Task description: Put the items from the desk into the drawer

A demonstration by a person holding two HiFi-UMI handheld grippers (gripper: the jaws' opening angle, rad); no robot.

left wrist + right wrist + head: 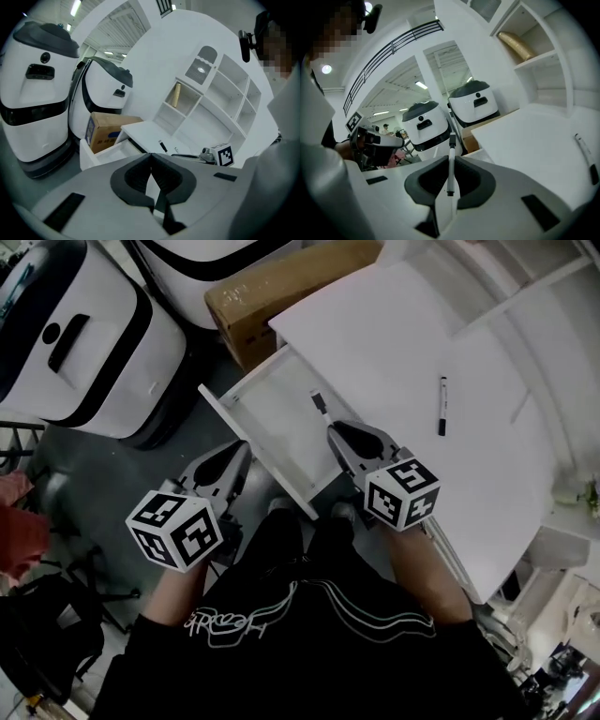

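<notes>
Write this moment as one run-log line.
right gripper: shut on pen over open drawer | left gripper: shut, empty | second pen: on desk

A white worktop (394, 343) anchors the room. Behind it, white open shelving (220, 93) rises against a white wall. A brown cardboard box (281, 292) sits just beside the worktop's far left corner. Beyond the box stand two bulky white machines (84, 343) banded in black. Left of the worktop the floor (103, 493) is grey. Strip lights (421, 85) glow on the ceiling.
</notes>
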